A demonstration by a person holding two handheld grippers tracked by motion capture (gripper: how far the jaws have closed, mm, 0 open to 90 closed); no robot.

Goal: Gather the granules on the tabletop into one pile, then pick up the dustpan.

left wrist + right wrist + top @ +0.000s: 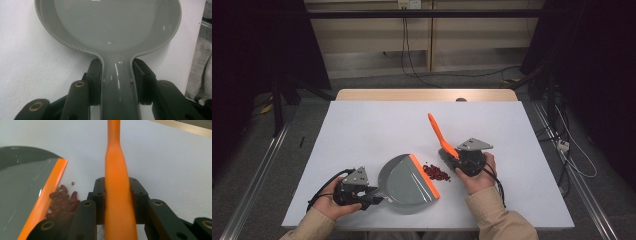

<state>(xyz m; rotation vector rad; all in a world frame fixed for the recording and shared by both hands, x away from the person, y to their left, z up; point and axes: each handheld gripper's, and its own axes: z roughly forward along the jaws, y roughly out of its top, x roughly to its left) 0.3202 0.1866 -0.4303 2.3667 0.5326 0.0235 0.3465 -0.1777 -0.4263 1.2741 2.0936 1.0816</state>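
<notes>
Here, beans [436, 173] beside right hand-held gripper [460, 161]

We see a white table [362, 130] with a strip of bare wood along its far edge. On it, near the front and a little left of centre, lies a grey dustpan [407, 182] with an orange lip facing right. Just right of that lip sits a small heap of red beans [436, 173], touching the lip in the right gripper view.
</notes>
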